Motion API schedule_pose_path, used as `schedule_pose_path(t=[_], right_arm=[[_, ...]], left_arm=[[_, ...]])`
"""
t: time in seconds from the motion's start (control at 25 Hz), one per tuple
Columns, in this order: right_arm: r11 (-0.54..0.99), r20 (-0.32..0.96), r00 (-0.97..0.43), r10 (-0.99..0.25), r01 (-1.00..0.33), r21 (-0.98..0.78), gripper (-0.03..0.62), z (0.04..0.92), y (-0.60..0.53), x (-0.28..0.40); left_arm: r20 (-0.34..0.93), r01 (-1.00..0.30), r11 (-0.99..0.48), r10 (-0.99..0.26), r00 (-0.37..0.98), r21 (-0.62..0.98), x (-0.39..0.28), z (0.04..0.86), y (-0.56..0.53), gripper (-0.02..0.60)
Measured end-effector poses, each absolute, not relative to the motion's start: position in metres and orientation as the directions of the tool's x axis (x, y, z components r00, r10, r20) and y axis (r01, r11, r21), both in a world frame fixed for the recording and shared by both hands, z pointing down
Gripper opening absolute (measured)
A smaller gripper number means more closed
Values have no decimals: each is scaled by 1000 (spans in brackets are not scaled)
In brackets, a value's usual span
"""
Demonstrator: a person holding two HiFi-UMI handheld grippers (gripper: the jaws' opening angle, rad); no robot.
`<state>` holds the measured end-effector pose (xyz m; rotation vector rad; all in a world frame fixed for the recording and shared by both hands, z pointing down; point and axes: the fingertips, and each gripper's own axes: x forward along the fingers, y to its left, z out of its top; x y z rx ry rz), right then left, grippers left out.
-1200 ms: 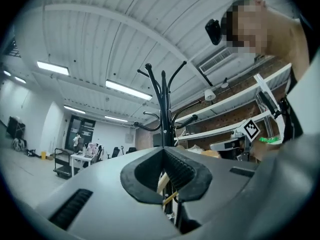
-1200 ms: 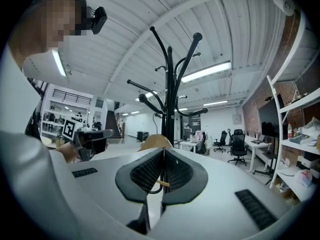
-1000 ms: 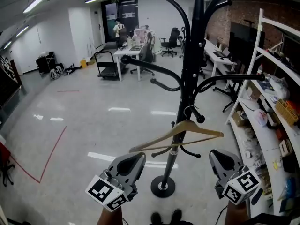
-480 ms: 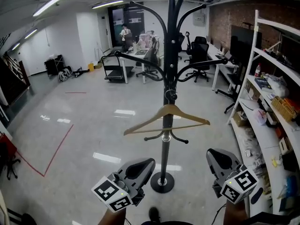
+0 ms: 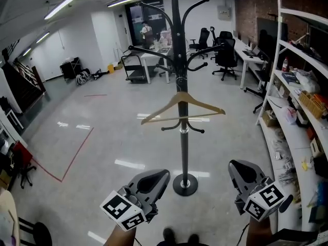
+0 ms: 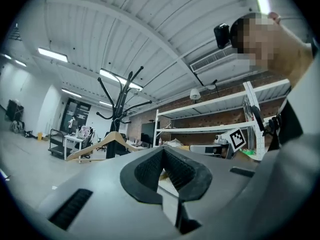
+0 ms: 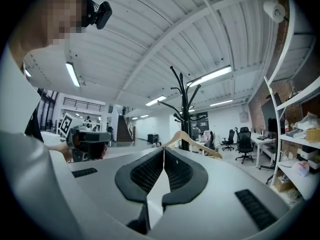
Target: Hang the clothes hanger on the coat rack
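Observation:
A wooden clothes hanger (image 5: 183, 109) hangs by its hook from a peg of the black coat rack (image 5: 180, 50), free of both grippers. The hanger (image 6: 102, 144) shows far off in the left gripper view, and the hanger (image 7: 192, 141) shows beyond the jaws in the right gripper view. My left gripper (image 5: 154, 179) is low at the bottom centre-left, shut and empty. My right gripper (image 5: 241, 172) is low at the bottom right, also shut with nothing held. Both sit well in front of the rack's round base (image 5: 185, 184).
White shelving (image 5: 294, 106) with boxes and clutter runs along the right. Desks and office chairs (image 5: 225, 55) stand at the back, a cart (image 5: 134, 68) at the back left. Red tape lines (image 5: 72, 158) mark the grey floor. A person stands far off at the doorway.
The view has backed away from the coat rack: the rack and hanger look smaller and farther, and the whole base shows now. Both grippers stay low and shut.

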<state>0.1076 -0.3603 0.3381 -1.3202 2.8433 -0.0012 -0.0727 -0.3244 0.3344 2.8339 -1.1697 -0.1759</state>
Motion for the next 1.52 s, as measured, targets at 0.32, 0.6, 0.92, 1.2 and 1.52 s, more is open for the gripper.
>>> schedule_pose_path(t=[0.32, 0.6, 0.92, 1.2, 1.52], right_arm=[[648, -15, -648, -762, -762, 20, 8, 334, -294, 66], [630, 24, -630, -776, -776, 13, 8, 350, -220, 10], [614, 40, -613, -789, -787, 48, 8, 340, -147, -8], [632, 26, -632, -775, -772, 62, 8, 333, -97, 8], [625, 34, -624, -780, -780, 35, 8, 347, -16, 72]], left_arm=[[-67, -667, -740, -672, 737, 91, -96, 344, -254, 0], [-55, -635, -761, -645, 762, 132, -144, 361, -184, 0], [-81, -640, -749, -658, 748, 171, -166, 366, -117, 0], [-102, -710, -655, -749, 654, 257, -169, 359, -72, 0], [-58, -746, -626, -774, 631, 227, -118, 363, 14, 0]])
